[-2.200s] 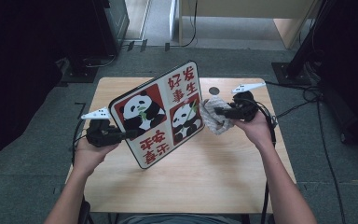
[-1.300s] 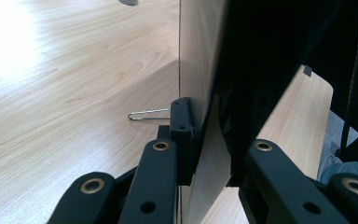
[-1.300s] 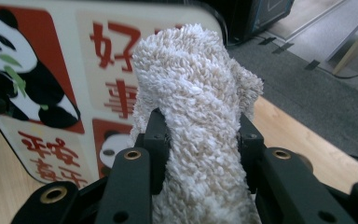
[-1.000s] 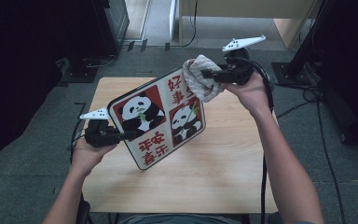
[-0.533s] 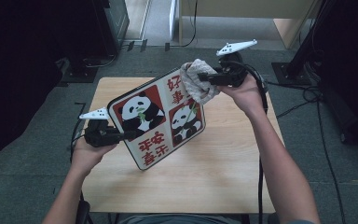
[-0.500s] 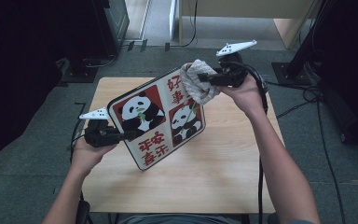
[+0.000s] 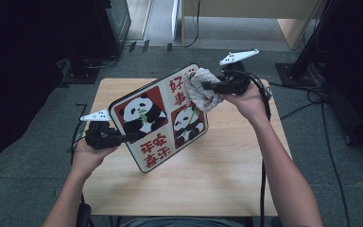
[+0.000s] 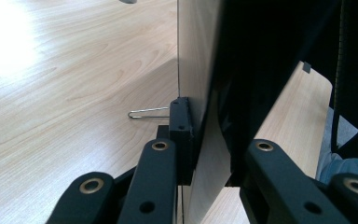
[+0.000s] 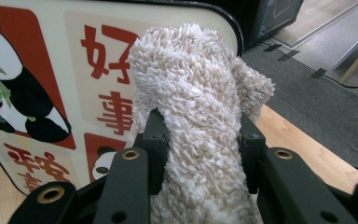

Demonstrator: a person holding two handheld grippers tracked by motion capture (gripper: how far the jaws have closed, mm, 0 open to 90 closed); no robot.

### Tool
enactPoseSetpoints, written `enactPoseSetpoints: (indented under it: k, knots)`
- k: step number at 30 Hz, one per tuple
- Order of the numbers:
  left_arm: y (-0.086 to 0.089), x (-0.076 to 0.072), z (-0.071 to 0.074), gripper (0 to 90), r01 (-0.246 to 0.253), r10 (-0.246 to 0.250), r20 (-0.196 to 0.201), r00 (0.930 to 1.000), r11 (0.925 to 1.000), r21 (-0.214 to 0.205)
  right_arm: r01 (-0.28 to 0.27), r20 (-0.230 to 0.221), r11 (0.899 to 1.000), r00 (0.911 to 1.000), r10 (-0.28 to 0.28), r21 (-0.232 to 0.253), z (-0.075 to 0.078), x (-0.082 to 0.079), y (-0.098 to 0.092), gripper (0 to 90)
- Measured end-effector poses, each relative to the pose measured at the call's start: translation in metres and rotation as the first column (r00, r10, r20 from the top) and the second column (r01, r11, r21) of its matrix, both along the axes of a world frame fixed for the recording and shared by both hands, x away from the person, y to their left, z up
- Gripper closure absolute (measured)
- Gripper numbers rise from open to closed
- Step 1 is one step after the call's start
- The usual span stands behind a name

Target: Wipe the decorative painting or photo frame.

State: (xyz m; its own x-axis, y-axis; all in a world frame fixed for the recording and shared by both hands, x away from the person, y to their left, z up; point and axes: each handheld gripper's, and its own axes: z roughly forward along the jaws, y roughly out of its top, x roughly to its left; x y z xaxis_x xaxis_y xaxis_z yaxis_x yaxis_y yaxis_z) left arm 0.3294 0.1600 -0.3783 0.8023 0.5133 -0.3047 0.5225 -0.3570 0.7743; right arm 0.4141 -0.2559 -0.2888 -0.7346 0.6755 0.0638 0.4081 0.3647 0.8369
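A cream board with panda pictures and red characters (image 7: 158,123) is held tilted above the wooden table (image 7: 217,175). My left gripper (image 7: 123,138) is shut on the board's left edge; in the left gripper view the board's edge (image 8: 205,140) runs between the jaws. My right gripper (image 7: 208,86) is shut on a beige fluffy cloth (image 7: 203,90) that rests against the board's upper right corner. In the right gripper view the cloth (image 9: 196,116) bulges between the jaws in front of the board (image 9: 51,93).
Grey carpet surrounds the table. Black cables (image 7: 312,99) run over the floor at the right. A dark cabinet (image 7: 108,23) stands at the back left and a light wooden desk leg (image 7: 298,28) at the back right. A thin wire stand (image 8: 147,113) sticks out from the board's back.
My right hand, which lifted the cloth from the board's middle right to its top right corner earlier, has sunk a little with the cloth on the board. The left hand and board stay put.
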Motion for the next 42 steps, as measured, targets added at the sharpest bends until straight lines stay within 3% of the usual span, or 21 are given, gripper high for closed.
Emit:
enactPoseSetpoints:
  k: [19,42]
  knots:
    - [0.0,0.0,0.0,80.1,0.004,-0.004,0.003,1.0,1.0,0.004,0.002,-0.031,1.0,0.9995,-0.001,0.031,-0.028,-0.005,-0.004,65.1]
    - [0.0,-0.001,0.0,80.2,-0.002,0.002,0.006,1.0,1.0,0.004,-0.005,-0.061,1.0,0.9981,0.007,0.029,-0.063,-0.015,-0.009,64.8]
